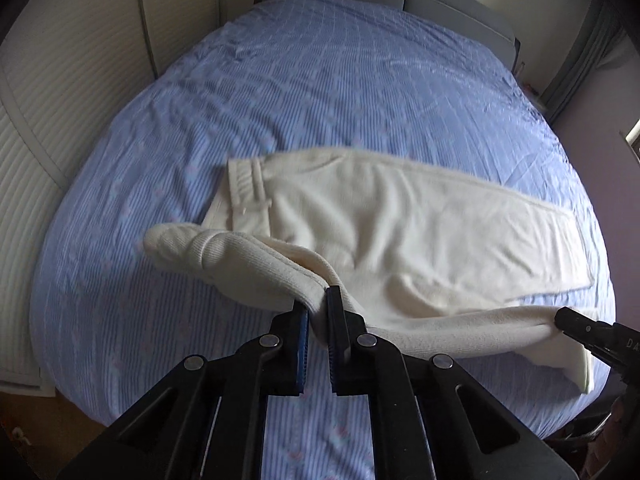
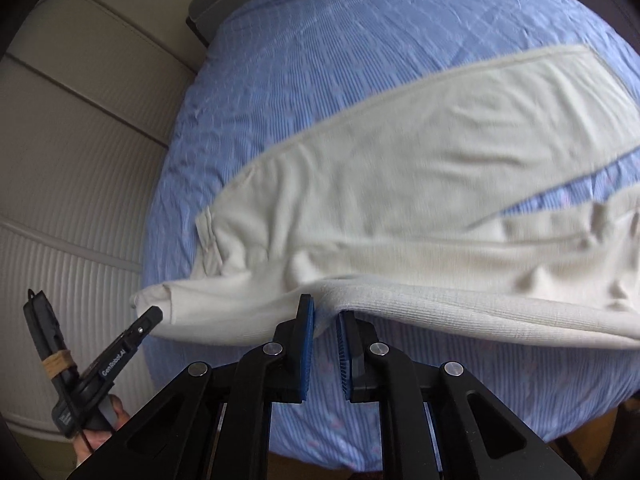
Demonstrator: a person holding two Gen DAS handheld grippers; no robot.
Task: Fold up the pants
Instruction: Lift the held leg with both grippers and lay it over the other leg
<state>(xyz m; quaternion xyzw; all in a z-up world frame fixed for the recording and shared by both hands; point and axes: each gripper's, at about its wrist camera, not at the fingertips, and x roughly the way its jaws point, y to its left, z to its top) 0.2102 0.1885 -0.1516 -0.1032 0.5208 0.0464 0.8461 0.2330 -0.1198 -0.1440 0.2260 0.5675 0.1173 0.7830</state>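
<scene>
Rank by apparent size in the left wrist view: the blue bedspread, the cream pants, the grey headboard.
1. blue bedspread, filling most of the view.
2. cream pants, spread across the bed's near part.
3. grey headboard, a narrow band at the far end; its distance from the camera may make it look smaller.

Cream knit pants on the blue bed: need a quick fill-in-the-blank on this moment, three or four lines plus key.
1. The cream knit pants lie on a striped ____ bedspread.
2. The left tongs are ____ on the pants' near edge.
3. The right tongs grip the ____ garment.
4. Blue pads line ____ tongs.

Missing words: blue; shut; same; both
</scene>
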